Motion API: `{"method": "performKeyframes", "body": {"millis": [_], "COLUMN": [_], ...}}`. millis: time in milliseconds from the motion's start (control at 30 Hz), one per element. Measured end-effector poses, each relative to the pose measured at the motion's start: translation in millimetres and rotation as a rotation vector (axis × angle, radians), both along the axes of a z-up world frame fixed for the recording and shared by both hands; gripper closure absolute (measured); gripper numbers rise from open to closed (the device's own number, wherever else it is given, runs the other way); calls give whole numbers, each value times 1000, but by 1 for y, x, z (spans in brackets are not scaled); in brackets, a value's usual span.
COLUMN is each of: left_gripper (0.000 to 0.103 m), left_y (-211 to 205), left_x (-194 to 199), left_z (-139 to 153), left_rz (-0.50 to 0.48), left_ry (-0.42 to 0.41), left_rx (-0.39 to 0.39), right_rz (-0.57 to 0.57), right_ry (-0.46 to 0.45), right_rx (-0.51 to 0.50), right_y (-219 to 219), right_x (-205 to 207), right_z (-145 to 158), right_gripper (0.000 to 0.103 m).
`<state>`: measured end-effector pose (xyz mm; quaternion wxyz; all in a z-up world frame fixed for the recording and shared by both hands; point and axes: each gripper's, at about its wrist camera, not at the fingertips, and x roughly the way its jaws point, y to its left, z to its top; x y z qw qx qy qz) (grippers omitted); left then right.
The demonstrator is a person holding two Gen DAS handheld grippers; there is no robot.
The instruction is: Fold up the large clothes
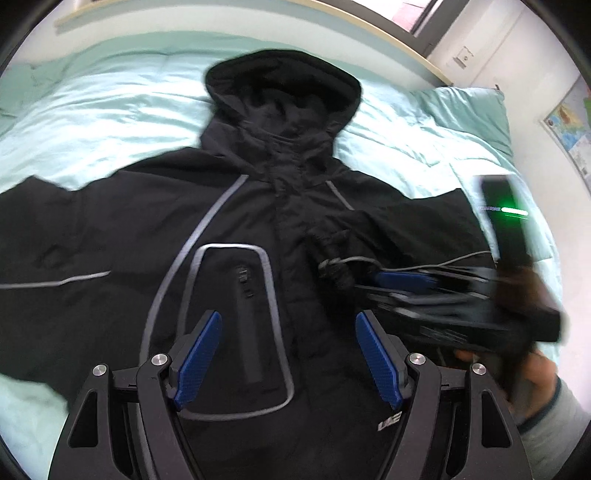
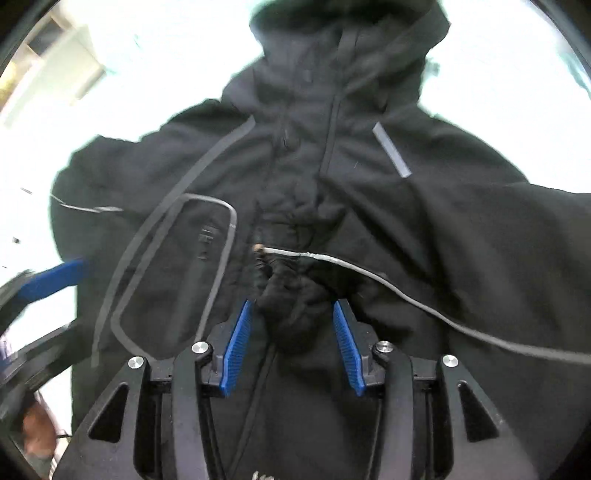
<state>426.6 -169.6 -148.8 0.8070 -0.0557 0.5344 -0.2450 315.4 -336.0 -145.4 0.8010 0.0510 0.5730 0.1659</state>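
Observation:
A large black hooded jacket (image 1: 295,206) with grey reflective piping lies face up on a bed, hood away from me. My left gripper (image 1: 288,328) is open and empty above the chest pocket. My right gripper (image 2: 293,314) has a bunched sleeve cuff (image 2: 291,295) of the jacket (image 2: 369,206) between its pads and has carried it over the chest; the jaws stand partly open around it. In the left wrist view the right gripper (image 1: 354,277) reaches in from the right, blurred.
A light green bedsheet (image 1: 103,110) covers the bed, with a pillow (image 1: 469,107) at the far right. A wooden headboard edge (image 1: 369,33) and a white wall with a poster (image 1: 572,125) lie beyond.

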Motion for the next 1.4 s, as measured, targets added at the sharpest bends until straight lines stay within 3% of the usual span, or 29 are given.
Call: {"method": "performKeyframes", "body": {"millis": [100, 200, 367, 400, 433, 467, 500, 633, 767, 867, 933, 1033, 1067, 1133, 1233, 1400], "left_gripper": [27, 27, 27, 31, 47, 72, 83, 87, 87, 87, 87, 87, 87, 85, 76, 73], "left_y": [-23, -44, -66, -72, -77, -78, -81, -61, -2, 46, 82, 130, 135, 141, 132, 134], "left_x": [18, 37, 62, 65, 66, 68, 69, 68, 64, 62, 59, 54, 54, 52, 47, 45], "left_z": [-15, -33, -61, -65, -66, -67, -67, -41, 20, 41, 42, 13, 2, -37, -69, -53], "left_rz": [-69, -96, -69, -77, -82, -80, -79, -36, 68, 149, 217, 296, 303, 298, 288, 312], "left_ry": [49, 103, 170, 171, 174, 169, 156, 80, -54, -107, -114, -16, 21, 106, 100, 53], "left_rx": [-64, -122, -124, -134, -139, -131, -105, -134, -183, -145, -78, 37, 51, 132, 251, 245], "right_rz": [-51, -113, -193, -202, -211, -223, -231, -266, -288, -297, -304, -292, -287, -287, -279, -257], "right_ry": [-41, -52, -34, -33, -29, -26, -29, -83, -130, -109, -75, 7, 37, 98, 92, 100], "right_rx": [6, -22, -26, -31, -37, -47, -55, -66, -85, -82, -83, -77, -70, -163, -250, -264], "right_y": [-31, -59, -92, -95, -99, -103, -105, -113, -119, -118, -113, -97, -90, -74, -61, -61], "right_x": [-26, -46, -67, -70, -72, -73, -74, -72, -61, -42, -23, 3, 10, 25, 36, 39], "right_z": [22, 28, 28, 26, 28, 28, 29, 46, 57, 43, 22, -15, -30, -64, -84, -78], "right_gripper": [45, 43, 43, 43, 43, 43, 43, 43, 43, 42, 42, 42, 42, 40, 33, 31]}}
